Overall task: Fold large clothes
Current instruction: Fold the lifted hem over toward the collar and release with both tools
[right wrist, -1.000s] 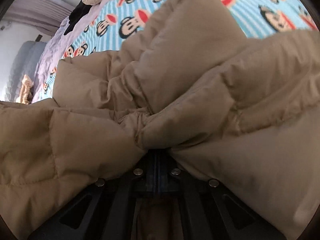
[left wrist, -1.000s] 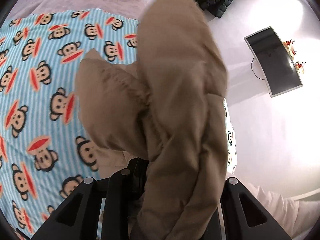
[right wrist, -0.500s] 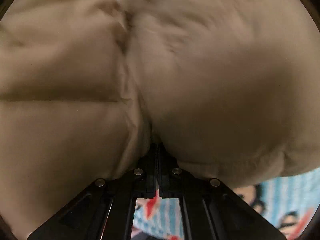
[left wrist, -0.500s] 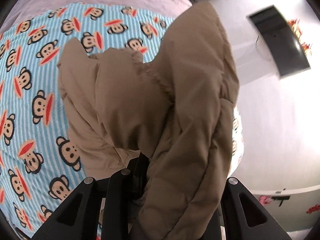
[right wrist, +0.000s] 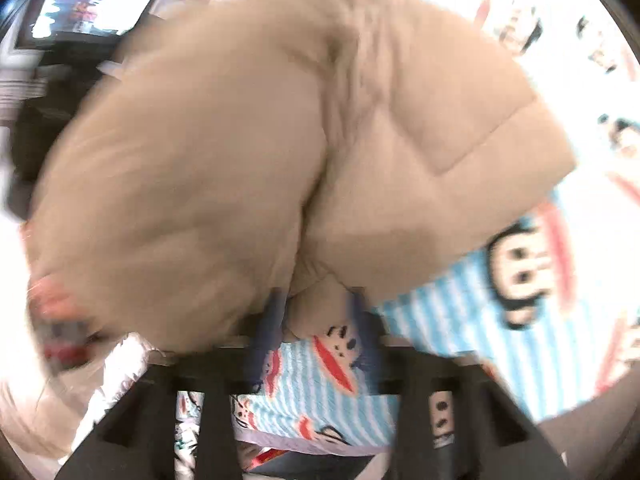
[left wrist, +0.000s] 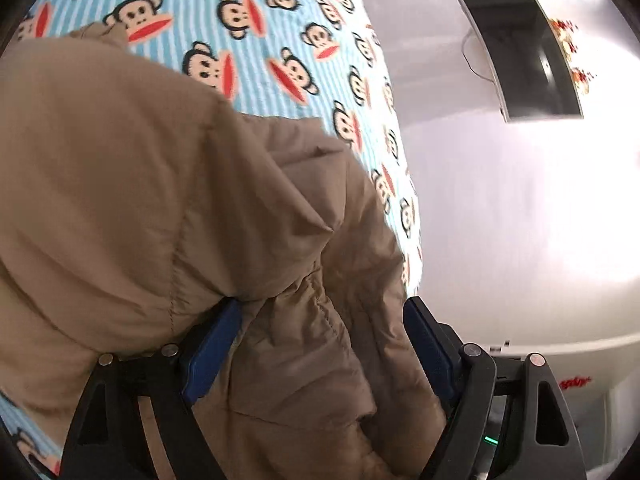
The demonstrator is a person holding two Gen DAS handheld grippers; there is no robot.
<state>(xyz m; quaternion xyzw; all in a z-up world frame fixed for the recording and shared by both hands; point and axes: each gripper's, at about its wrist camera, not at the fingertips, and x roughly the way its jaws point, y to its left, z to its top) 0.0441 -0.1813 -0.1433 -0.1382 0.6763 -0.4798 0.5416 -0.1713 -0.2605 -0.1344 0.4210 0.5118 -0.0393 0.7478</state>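
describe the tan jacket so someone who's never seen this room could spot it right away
Find the bed covered by the blue striped monkey-print blanket. On it, between the opening jaws of the left gripper, lies the puffy tan quilted jacket. It is the only plain, padded beige thing there, with stitched seams and no pattern.

A bed fills much of both views, spread with a light-blue striped blanket (left wrist: 280,32) printed with cartoon monkey faces with red mouths; in the left wrist view its edge curves down the middle of the picture; to the right of it lies a pale, glossy floor (left wrist: 500,208) with a bright glare at the far right; a dark flat screen (left wrist: 524,48) sits beyond, a thin cable at its left side; in the blurred right wrist view a lit window or screen (right wrist: 88,10) glows at the upper left among dark shapes.
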